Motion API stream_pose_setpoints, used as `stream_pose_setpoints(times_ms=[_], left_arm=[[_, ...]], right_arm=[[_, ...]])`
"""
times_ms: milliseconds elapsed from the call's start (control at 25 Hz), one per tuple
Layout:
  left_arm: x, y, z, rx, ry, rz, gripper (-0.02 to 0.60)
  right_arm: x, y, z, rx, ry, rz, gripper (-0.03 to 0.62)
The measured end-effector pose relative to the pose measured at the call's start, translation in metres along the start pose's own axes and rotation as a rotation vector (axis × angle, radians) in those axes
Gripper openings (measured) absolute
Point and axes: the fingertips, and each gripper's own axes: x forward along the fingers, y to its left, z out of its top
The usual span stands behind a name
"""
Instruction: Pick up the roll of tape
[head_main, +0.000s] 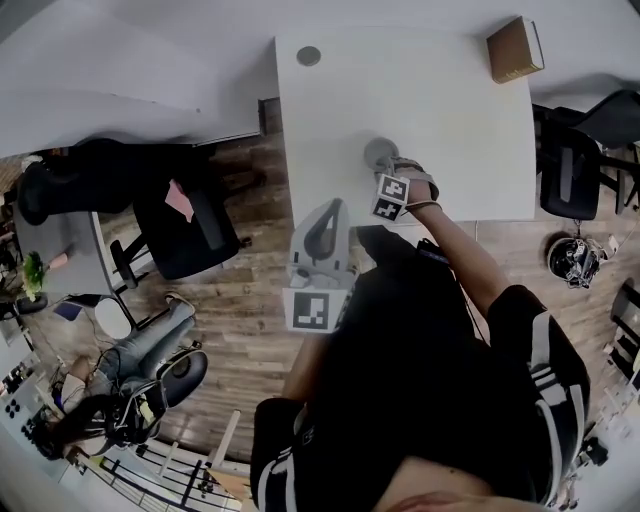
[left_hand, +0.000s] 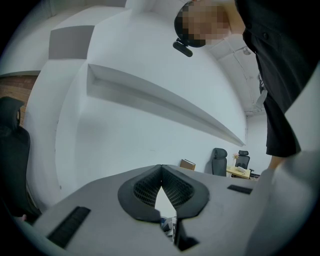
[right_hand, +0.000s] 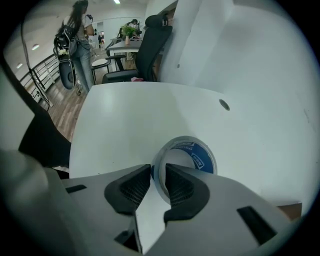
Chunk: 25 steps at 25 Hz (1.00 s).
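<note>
We see the roll of tape (head_main: 375, 151) lying flat on the white rectangular desk (head_main: 460, 130), a little inside its near edge and at 11 o'clock from the right hand (head_main: 420, 188). In the right tool view the roll of tape (right_hand: 194, 148) is a low ring with a pale grey outer wrap. The inside of its core carries a blue band with white lettering too small for us to read. Through its round hole we see the bare white desk (right_hand: 125, 115).

The right tool (right_hand: 157, 172) points steeply down onto the roll. Its 2 jaws straddle the near wall of the ring, 1 outside at 9 o'clock and 1 inside the hole at 3 o'clock. Both ribbed pads (right_hand: 134, 186) lie against that wall, so we read the tool as closed on the tape. In the head view the right tool (head_main: 391, 168) meets the roll at its 5 o'clock side.

The left tool (head_main: 328, 225) is at 7 o'clock from the roll, held just off the desk's near edge. In its own view the left tool (left_hand: 160, 170) has its 2 jaw tips together with nothing between them.

A brown cardboard box (head_main: 515, 48) sits at the desk's far corner, at 1 o'clock from the tape. A small grey round disc (head_main: 308, 56) sits near the far edge at 11 o'clock. A black office chair (head_main: 185, 225) stands on the wooden floor (head_main: 250, 300) at 9 o'clock from the desk.
</note>
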Motion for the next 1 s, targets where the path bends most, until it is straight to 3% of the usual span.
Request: stream_pose_setpoints(times_ms=[280, 440, 680, 840, 1000], left_arm=[[-0.016, 0.000, 0.007, 0.006, -0.023, -0.015, 0.023], [-0.046, -0.004, 0.009, 0.006, -0.031, -0.027, 0.023], [-0.102, -0.019, 0.014, 0.035, -0.095, -0.077, 0.023], [-0.151, -0.041, 0.013, 0.053, -0.113, -0.106, 0.023], [-0.202, -0.057, -0.004, 0.064, -0.096, -0.137, 0.023]], right_arm=[[-0.003, 0.010, 0.002, 0.018, 0.017, 0.016, 0.080], [-0.014, 0.036, 0.004, 0.048, 0.020, 0.026, 0.080], [-0.049, 0.068, 0.008, 0.126, -0.024, -0.049, 0.074], [-0.096, 0.100, 0.012, 0.220, -0.121, -0.108, 0.071], [-0.156, 0.138, 0.020, 0.412, -0.295, -0.150, 0.064]])
